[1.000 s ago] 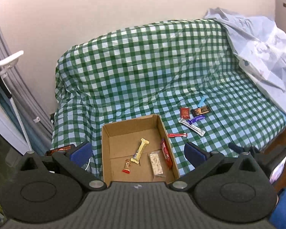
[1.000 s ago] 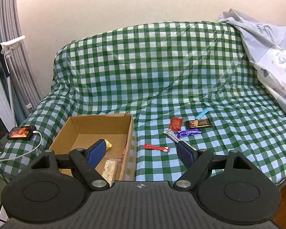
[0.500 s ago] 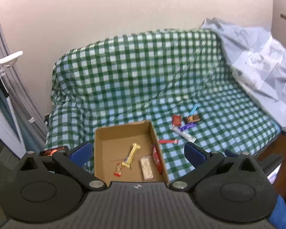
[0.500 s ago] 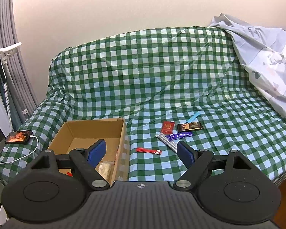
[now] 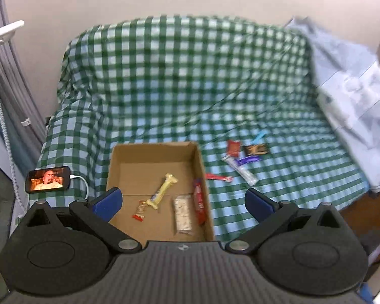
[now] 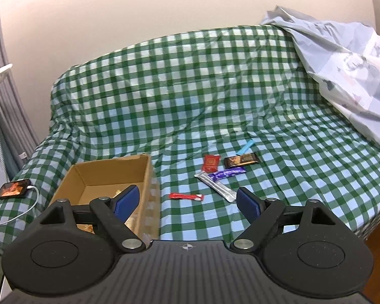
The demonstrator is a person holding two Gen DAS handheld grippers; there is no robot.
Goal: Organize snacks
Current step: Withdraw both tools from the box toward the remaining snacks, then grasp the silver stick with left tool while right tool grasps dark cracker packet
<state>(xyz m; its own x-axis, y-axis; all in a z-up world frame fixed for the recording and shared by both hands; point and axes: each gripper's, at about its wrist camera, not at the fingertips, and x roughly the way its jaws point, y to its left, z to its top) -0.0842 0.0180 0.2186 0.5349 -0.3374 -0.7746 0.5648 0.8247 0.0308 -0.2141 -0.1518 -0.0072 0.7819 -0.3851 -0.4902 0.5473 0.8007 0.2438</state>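
An open cardboard box [image 5: 129, 157] [image 6: 149, 174] sits on a green checked sofa cover. It holds a yellow bar [image 5: 163, 191], a small red-gold candy [image 5: 139, 211], a pale cracker pack [image 5: 182, 214] and a red bar [image 5: 199, 204]. On the cover to its right lie a thin red stick [image 6: 186, 196] [image 5: 218, 177], a silver stick [image 6: 215, 187], a purple bar [image 6: 226, 173], a red packet [image 6: 210, 163], a brown bar [image 6: 242, 159] and a blue stick [image 6: 246, 149]. My left gripper [image 5: 183, 200] is open and empty above the box's near side. My right gripper [image 6: 187, 201] is open and empty, back from the loose snacks.
A phone [image 5: 48, 179] with a lit screen and a white cable lies on the sofa's left arm. A pale blue sheet [image 6: 342, 58] is heaped at the right. A wall is behind, grey curtains [image 5: 10, 81] at left, wooden floor [image 5: 362, 212] at right.
Both grippers have pulled back from the sofa, so box and snacks look smaller and farther. The left view has swung left, bringing the phone into sight. Nothing was picked up.
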